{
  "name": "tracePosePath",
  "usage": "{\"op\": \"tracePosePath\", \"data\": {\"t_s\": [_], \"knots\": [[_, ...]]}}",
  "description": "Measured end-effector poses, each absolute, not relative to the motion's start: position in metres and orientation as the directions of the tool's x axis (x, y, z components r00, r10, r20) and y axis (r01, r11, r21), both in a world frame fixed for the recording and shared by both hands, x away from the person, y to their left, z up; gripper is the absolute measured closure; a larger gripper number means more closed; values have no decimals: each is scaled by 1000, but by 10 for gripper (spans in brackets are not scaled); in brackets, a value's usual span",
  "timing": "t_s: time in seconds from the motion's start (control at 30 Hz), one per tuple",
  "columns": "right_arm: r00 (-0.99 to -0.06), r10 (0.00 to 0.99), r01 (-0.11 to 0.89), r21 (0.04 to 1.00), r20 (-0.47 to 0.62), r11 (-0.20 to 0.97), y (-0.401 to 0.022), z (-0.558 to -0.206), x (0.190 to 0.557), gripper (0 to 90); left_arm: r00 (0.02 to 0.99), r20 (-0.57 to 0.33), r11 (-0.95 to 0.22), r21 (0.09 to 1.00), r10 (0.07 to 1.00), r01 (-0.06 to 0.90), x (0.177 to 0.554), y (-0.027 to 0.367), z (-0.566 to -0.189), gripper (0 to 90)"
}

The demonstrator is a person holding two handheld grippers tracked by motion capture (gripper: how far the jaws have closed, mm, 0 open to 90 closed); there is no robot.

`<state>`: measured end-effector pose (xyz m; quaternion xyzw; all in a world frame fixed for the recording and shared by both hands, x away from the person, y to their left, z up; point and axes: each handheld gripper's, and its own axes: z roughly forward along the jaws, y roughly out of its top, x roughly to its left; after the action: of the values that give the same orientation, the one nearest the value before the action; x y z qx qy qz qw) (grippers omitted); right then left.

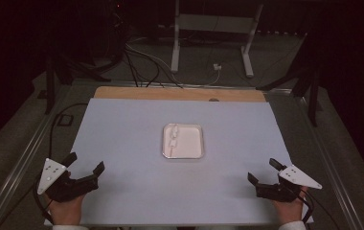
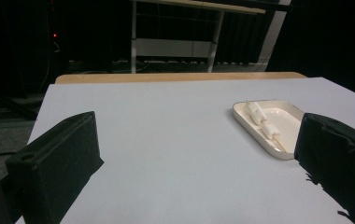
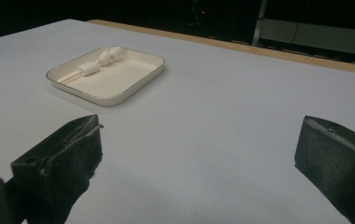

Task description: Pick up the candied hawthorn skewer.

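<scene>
Two hand-held grippers, both near the worktop's front edge, well short of the tray. Left hand-held gripper: jaws spread wide, nothing between them, sits front-left of the tray, well apart from it. Right hand-held gripper: jaws also spread wide, nothing held, front-right of the tray, well apart. Each is carried by a hand coming in from the near edge. White square tray lies flat mid-worktop, between the two grippers and farther back. Inside it, along its left side, lies a marshmallow skewer: a thin stick with white pieces threaded on, stick end pointing to the tray's front. Pale blue worktop around the tray; wooden strip behind the tray at the far edge.
</scene>
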<state>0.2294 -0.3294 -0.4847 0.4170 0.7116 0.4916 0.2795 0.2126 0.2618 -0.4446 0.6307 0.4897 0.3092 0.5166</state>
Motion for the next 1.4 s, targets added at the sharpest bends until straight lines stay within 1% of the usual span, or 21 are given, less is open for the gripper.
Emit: {"op": "tracePosePath", "data": {"t_s": [0.23,0.4,0.63,0.97,1.4], "knots": [[-487,873,328,932,23,158,-332,-485,230,9,349,-106,-8,951,931,308,224,247,-429,13],[-485,874,329,931,25,156,-333,-485,229,9,359,-126,-10,935,925,354,236,232,-425,13],[-482,876,331,931,30,151,-334,-486,229,9,403,-131,-42,918,906,393,253,204,-426,13],[-485,874,332,931,33,149,-335,-486,229,9,458,-145,-67,907,877,416,272,166,-429,27],[-487,873,334,930,34,150,-335,-486,229,9,476,-172,-70,891,862,449,294,136,-439,34]]}}
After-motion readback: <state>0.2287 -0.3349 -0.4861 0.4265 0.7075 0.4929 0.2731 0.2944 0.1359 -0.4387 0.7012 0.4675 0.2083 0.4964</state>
